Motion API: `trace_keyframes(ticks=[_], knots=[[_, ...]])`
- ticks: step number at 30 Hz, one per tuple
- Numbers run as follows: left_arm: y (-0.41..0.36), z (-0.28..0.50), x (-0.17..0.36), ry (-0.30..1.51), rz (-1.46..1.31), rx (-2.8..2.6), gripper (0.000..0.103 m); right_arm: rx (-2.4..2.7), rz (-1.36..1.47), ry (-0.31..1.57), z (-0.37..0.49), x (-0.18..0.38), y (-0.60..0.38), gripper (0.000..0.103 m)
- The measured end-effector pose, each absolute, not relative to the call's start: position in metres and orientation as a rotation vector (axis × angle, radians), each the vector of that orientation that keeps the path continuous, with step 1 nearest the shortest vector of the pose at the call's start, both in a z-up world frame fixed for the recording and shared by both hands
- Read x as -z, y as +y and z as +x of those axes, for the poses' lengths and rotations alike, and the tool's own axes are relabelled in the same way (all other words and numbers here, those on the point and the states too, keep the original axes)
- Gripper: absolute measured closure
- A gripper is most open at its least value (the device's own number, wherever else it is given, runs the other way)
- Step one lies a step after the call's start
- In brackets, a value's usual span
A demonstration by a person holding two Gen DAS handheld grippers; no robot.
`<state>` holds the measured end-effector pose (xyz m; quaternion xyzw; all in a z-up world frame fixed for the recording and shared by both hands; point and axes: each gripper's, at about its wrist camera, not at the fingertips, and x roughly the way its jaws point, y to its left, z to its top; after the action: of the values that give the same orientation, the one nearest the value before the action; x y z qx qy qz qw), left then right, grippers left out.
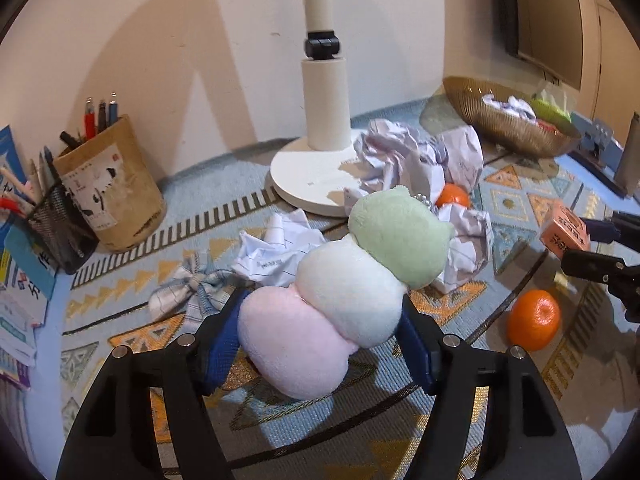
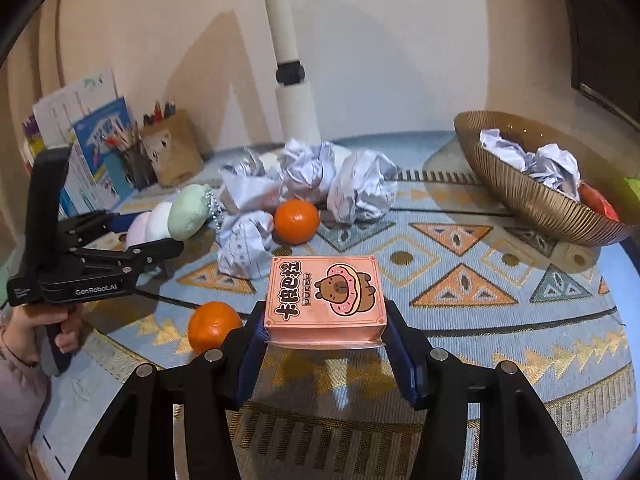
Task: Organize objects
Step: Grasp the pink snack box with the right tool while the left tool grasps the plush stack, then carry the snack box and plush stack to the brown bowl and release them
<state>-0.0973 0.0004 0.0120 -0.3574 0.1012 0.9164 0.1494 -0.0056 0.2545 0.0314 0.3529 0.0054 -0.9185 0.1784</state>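
1. Grippers are both loaded: the left gripper [image 1: 320, 320] is clamped on a plush toy [image 1: 340, 288] of three balls, pink, white, green, its long axis running from the jaws toward 1 o'clock.
2. A pink card box [image 2: 326, 300] is held flat between the pads of the right gripper [image 2: 324, 344], clear of the patterned cloth [image 2: 480, 280].
3. The gold basket [image 2: 520, 192] is seen at 2 o'clock from the box, nearer the right hand; crumpled paper [image 2: 360, 188] and two oranges [image 2: 296, 220] lie loose.
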Motion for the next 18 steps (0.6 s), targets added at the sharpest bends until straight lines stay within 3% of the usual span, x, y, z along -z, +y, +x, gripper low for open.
trace_keyframes(ticks=[9,18], knots=[[-0.019,-0.091,-0.024,0.174,-0.926,-2.700,0.034,2.604,0.849,0.068,0.004,-0.040,0.228,0.049],[-0.037,-0.082,-0.033,0.048,-0.835,-2.789,0.034,2.607,0.517,0.106,0.044,-0.060,0.229,0.049]])
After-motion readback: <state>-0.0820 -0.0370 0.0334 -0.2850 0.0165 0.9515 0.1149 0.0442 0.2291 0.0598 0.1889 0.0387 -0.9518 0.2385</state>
